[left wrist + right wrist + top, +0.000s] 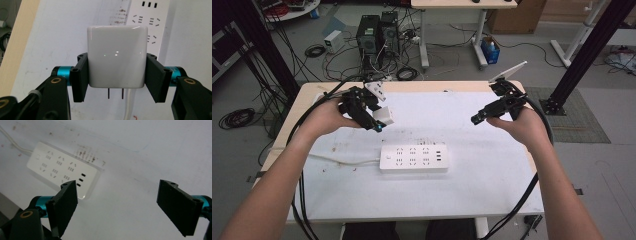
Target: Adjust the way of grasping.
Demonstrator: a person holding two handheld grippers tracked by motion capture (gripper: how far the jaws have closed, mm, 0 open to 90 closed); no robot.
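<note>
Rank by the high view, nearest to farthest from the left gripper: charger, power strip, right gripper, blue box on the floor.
1. Charger: clamped in the left gripper, held above the table.
2. Power strip: on the table, just below and right of it.
3. Right gripper: across the table, at the right, open.
4. Blue box: on the floor beyond the table.

Glossy white plastic charger (116,56), metal prongs, seemingly matt power strip (413,158)
</note>
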